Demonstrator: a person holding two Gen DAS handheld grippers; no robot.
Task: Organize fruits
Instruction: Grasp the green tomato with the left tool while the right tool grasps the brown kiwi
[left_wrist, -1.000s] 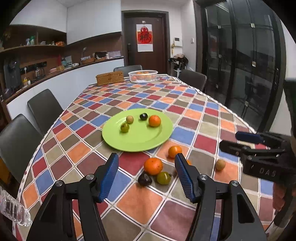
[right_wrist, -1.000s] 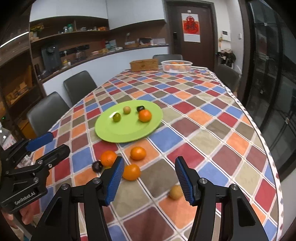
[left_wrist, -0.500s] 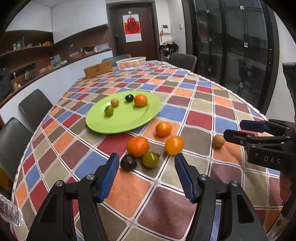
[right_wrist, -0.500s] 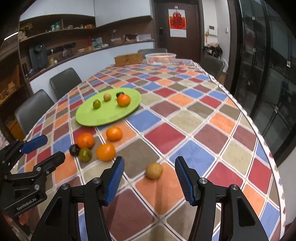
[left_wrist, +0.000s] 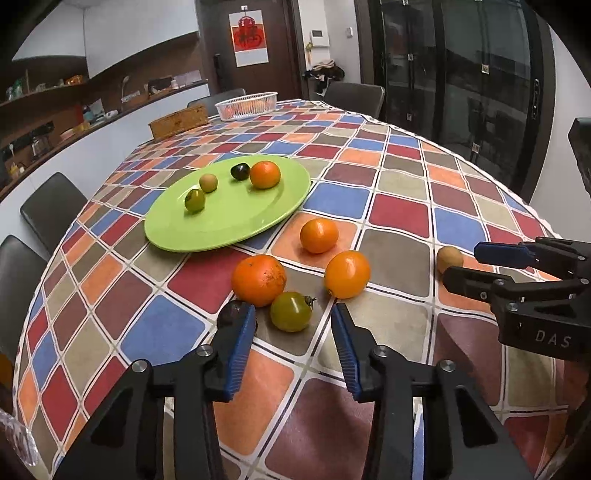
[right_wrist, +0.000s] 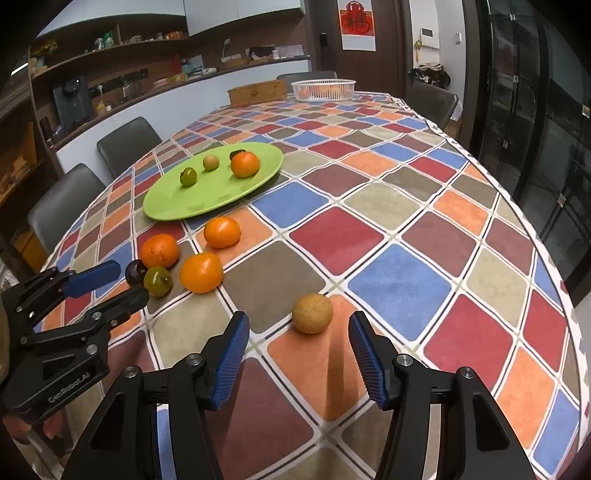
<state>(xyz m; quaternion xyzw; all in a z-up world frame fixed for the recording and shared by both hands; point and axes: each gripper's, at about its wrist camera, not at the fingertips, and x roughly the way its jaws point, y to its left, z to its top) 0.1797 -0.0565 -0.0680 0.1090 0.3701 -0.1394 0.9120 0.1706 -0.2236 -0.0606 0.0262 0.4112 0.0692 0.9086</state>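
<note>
Crowding the checked tablecloth (left_wrist: 399, 218) in front of the green plate (left_wrist: 229, 218) are three oranges, a green tomato (left_wrist: 290, 311) and a dark plum (left_wrist: 232, 314), all loose on the cloth. The plate already carries an orange (left_wrist: 265, 174), a dark plum, a tan fruit and a green tomato. A white basket (left_wrist: 246, 105) and a wicker box (left_wrist: 178, 121) stand at the far end, with dark chairs around the table.

The left gripper (left_wrist: 293, 325) has its jaws closing, pads still clear of the green tomato that lies just ahead between them; the plum on the cloth sits right against its left finger (left_wrist: 238, 341), and the largest orange (left_wrist: 258, 280) touches the tomato from behind. The right gripper (right_wrist: 297, 332) is likewise narrowing, with a tan round fruit (right_wrist: 312, 313) between its fingertips, untouched.

"DAS" reads on the right gripper's body in the left wrist view; "GenRobot.AI" shows on the left gripper in the right wrist view. A red poster with a Chinese character hangs on the door (right_wrist: 356, 22).

Only the right wrist view shows the shelves with a coffee machine (right_wrist: 72, 101); only the left one shows the plum half hidden behind the finger.
</note>
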